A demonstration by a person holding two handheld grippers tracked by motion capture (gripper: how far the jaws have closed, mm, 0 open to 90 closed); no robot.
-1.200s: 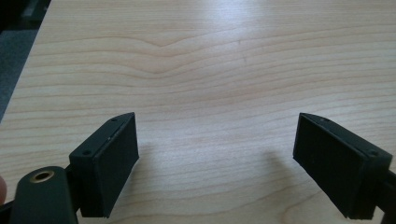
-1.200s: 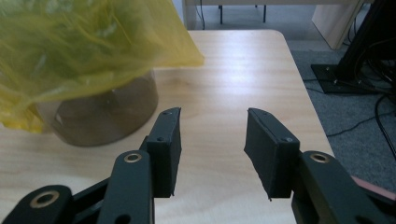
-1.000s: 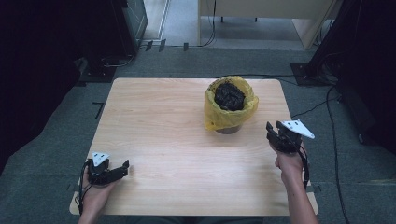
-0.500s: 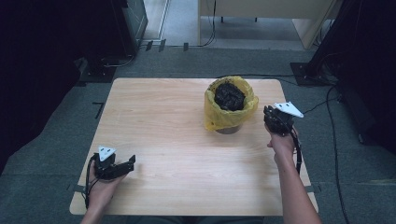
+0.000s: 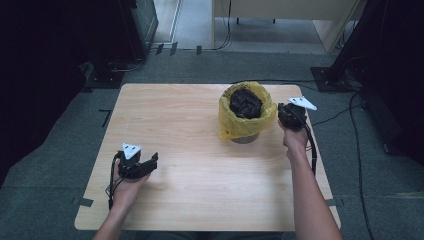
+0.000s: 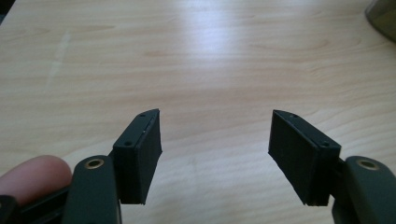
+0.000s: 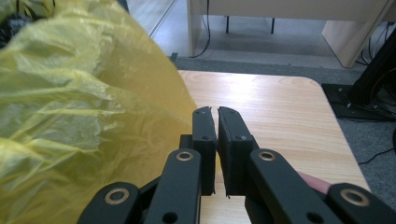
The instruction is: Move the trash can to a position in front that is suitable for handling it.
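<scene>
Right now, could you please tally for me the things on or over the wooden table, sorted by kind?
Handheld grippers: 2, the left gripper with jaws apart and the right gripper with jaws together beside the bag.
Bins: 1, a small bin near the far right of the table.
Yellow bag liners: 1, the yellow bag lining that bin, dark contents inside.
Total: 4.

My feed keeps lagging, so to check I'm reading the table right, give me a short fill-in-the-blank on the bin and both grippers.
1. The thin plastic bag lining the small round bin is ____ in colour.
2. The jaws of the left gripper stand ____ above the light wooden table.
3. The jaws of the right gripper are ____, with nothing between them.
4. The right gripper is beside the bin, on the table's ____ side.

Missing words: yellow; open; shut; right
</scene>
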